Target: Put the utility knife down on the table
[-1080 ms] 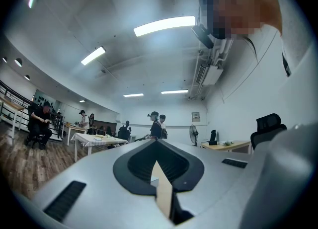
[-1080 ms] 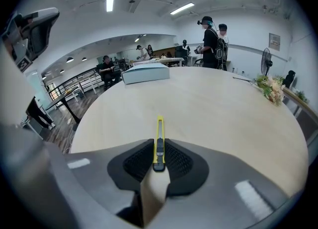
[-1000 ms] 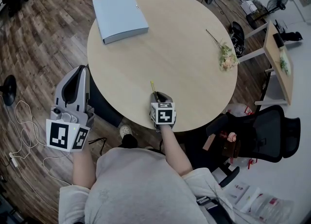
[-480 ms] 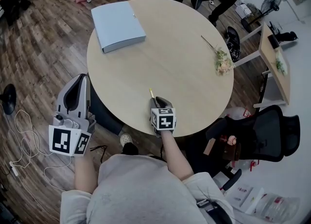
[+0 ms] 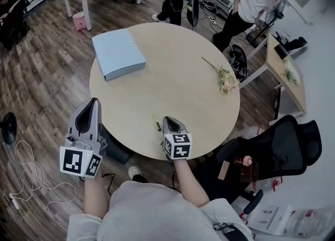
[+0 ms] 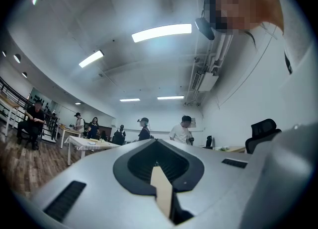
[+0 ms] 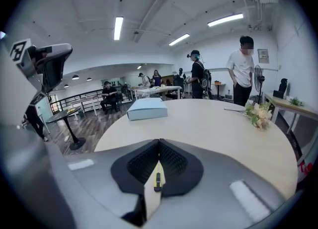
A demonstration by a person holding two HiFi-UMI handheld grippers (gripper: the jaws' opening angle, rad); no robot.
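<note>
The yellow and black utility knife [image 5: 156,122] lies flat on the round wooden table [image 5: 167,78], near its front edge. My right gripper [image 5: 170,121] hovers just right of the knife without touching it. Its jaws stand a narrow gap apart with nothing between them. In the right gripper view the knife [image 7: 157,178] shows through that gap, resting on the table top. My left gripper [image 5: 87,113] is off the table's left edge, over the floor, with a narrow gap between its jaws and nothing in them.
A light blue binder [image 5: 118,53] lies at the table's far left and a dried flower sprig [image 5: 222,77] at its right. A black office chair [image 5: 277,148] stands to the right. People stand beyond the table [image 5: 251,4]. Cables [image 5: 29,177] lie on the floor.
The knife was in my right gripper, sticking out ahead of it. It now lies on the table, and the right gripper has let go and drawn back towards me. The head view has shifted.
</note>
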